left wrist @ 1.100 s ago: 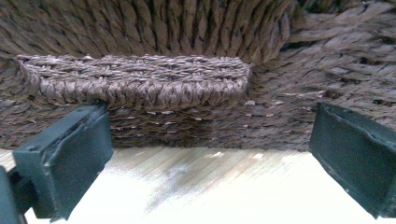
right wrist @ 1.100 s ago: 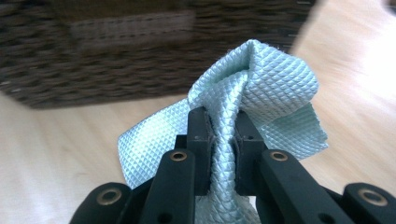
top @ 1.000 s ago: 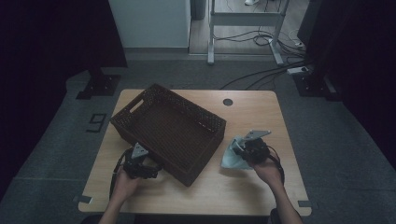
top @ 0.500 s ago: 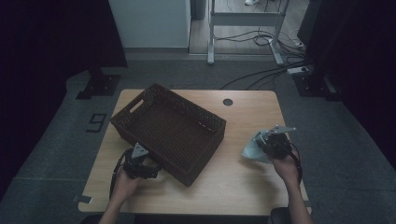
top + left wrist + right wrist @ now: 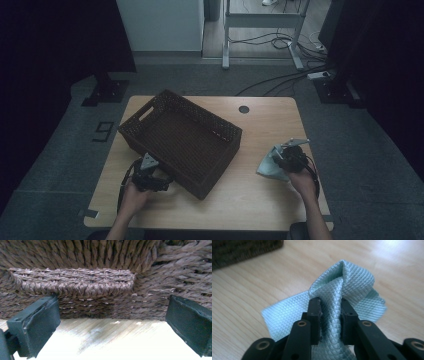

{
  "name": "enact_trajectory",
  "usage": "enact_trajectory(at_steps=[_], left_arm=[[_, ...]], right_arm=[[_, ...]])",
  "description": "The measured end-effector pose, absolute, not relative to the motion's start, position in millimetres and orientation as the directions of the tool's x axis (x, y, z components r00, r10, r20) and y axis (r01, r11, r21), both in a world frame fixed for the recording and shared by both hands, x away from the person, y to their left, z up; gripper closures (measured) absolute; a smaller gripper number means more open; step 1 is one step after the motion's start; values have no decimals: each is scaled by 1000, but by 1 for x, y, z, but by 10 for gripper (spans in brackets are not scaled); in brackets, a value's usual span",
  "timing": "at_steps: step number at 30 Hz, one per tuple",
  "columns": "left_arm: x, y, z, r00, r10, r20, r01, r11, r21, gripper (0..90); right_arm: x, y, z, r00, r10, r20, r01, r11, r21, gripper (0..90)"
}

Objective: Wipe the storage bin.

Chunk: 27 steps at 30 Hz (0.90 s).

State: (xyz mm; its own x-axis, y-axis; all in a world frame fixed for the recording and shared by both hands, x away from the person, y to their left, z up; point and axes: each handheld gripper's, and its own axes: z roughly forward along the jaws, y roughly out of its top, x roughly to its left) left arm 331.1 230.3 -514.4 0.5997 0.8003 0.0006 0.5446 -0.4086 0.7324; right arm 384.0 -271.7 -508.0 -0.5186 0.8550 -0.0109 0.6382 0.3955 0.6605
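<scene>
The right gripper (image 5: 285,159), jaws just easing apart, pinches the pale green cloth (image 5: 347,287) on the table (image 5: 250,195), while the left gripper (image 5: 112,322), jaws spread wide, faces the wicker basket (image 5: 180,137) wall.

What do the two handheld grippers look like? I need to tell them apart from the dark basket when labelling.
Both are black. The left gripper carries a grey three-cornered plate on top and a black cable looping beside it; its jaws end in flat dark rectangular pads. The right gripper has the same grey plate; its linkage arms show brass-coloured rivets. Forearms are bare, no sleeves.
</scene>
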Motion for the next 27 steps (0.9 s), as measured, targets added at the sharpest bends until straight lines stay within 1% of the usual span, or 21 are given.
enact_trajectory(at_steps=[3, 9, 13, 18, 22, 23, 27], left_arm=[[331, 232, -514, 596, 803, 0, 552, -409, 726, 0], [331, 233, -513, 589, 808, -7, 555, -398, 730, 0], [331, 234, -512, 587, 809, -6, 554, -397, 732, 0], [332, 235, -512, 583, 813, -6, 558, -394, 730, 0], [333, 233, -513, 583, 813, 4, 557, -402, 727, 0], [334, 233, -514, 584, 812, 7, 557, -406, 725, 0], [336, 233, -514, 579, 815, 9, 559, -405, 723, 0]], right_arm=[[386, -270, -513, -524, 851, -26, 645, 417, 641, 689], [383, -275, -508, -514, 858, -16, 626, 388, 677, 486], [382, -280, -504, -504, 864, -12, 608, 365, 705, 382], [379, -280, -494, -507, 862, -16, 575, 351, 739, 337], [379, -272, -489, -548, 835, 48, 561, 324, 762, 302], [379, -269, -488, -560, 827, 54, 555, 326, 765, 285], [381, -252, -487, -608, 793, 47, 534, 364, 763, 274]])
